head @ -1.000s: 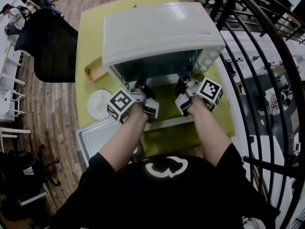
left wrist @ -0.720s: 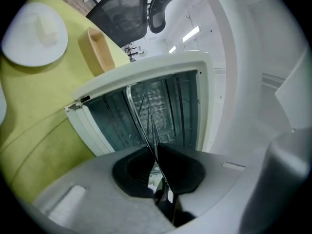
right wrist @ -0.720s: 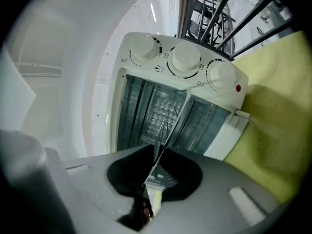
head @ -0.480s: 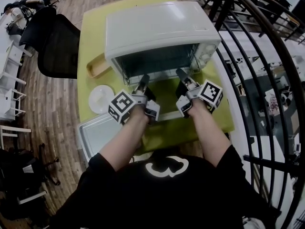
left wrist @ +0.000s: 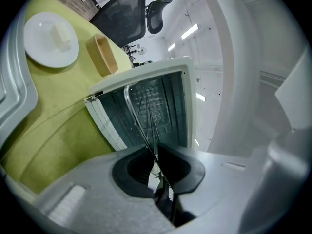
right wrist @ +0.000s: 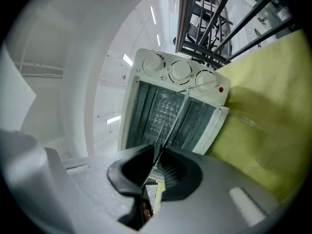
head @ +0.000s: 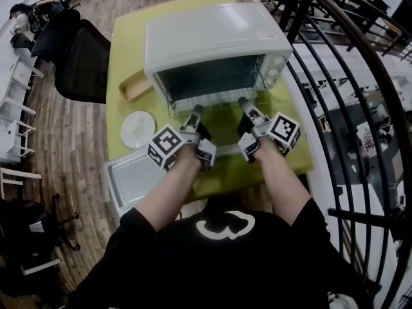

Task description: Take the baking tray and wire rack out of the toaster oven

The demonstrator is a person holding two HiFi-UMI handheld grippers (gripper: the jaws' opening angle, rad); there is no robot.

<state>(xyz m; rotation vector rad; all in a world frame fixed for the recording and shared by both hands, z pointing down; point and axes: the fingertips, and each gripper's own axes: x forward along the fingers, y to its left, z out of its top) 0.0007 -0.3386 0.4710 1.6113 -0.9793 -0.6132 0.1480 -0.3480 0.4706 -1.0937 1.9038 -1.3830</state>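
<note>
The wire rack (head: 207,100) is sitting in the mouth of the toaster oven (head: 212,34), its front bar just proud of the opening and most of its grid inside. It is lying flat. Its long axis is running across the oven's mouth from side to side, and its short axis is pointing straight out toward the person.

The left tongs (head: 196,112) are pinching the front wire left of the oven's centre and the right tongs (head: 244,102) are pinching it right of centre. In each gripper view the dark pads are pressing together on the thin wire. Both are reaching in over the oven's lowered door (head: 225,129).

The baking tray (head: 132,180) is already lying outside, in front of the oven and off to its left on the bench (head: 122,50). A white plate (head: 137,129) and a small wooden dish (head: 132,89) are sitting closer to the oven's left side.

Several things could go wrong from here:
- If one hand is pulling ahead of the other, the rack is likely to skew and bind in the oven's side guides.
- The wire is thin, so it could be slipping through the pads under a hard tug.
- A jammed rack could be dragging the whole oven forward.
- Once the rear edge is leaving the guides, it may be dropping onto the glass door.
</note>
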